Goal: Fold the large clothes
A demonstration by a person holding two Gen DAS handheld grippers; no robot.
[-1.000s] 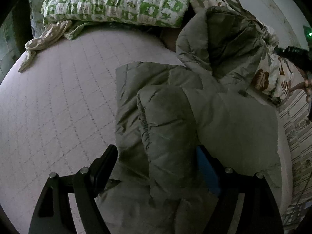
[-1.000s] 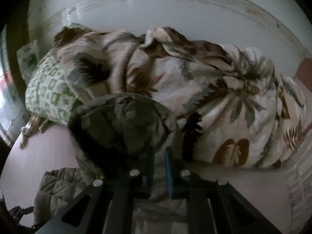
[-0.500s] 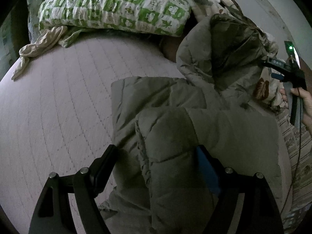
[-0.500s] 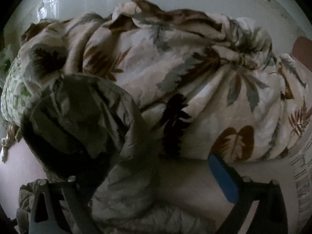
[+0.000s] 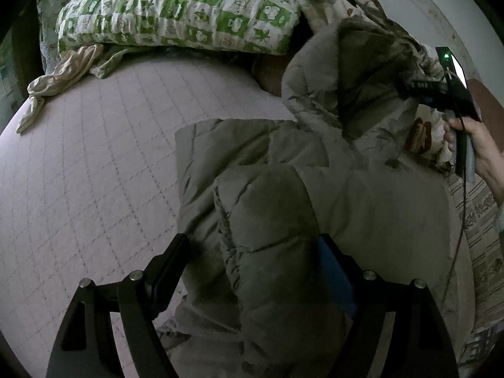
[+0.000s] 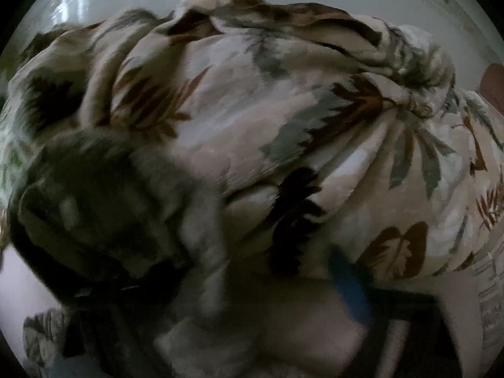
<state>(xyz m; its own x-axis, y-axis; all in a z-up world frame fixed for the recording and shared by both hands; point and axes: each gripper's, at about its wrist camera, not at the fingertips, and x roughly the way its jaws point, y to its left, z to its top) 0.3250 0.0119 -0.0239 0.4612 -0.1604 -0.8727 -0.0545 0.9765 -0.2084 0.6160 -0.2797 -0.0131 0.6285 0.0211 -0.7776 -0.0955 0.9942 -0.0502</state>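
1. The left gripper (image 5: 252, 245) is spread wide and set astride the folded sleeve (image 5: 271, 220) of the grey puffer jacket (image 5: 378, 208). The sleeve fills the gap between the jaws and the blue pad is laid against it, but no firm pinch can be made out.
2. From these tongs the jacket's body is stretched straight ahead on the quilted bed (image 5: 78, 173). Its long axis is carried away from them and bent ahead-right into the hood (image 5: 356, 72).
3. The hood is propped up at the far end, well apart from the left tongs and right at the tip of the right gripper (image 5: 409, 87), which is carried by a hand (image 5: 472, 138) on the far right. The right hand is therefore judged the nearer one for the hood.
4. The right jaws have just been closing. In the blurred wrist view, hood fabric is seen between them, lying ahead-left. Whether it is actually pinched cannot be told.
5. Beyond the hood, directly ahead of the right tongs, a leaf-patterned blanket (image 6: 283, 110) is heaped. A green checked pillow (image 5: 176, 9) lies far ahead-left of the left tongs.
6. The coming move is judged to be a fold of the hood back along the jacket's axis, toward the left tongs, while the body is pinned there.
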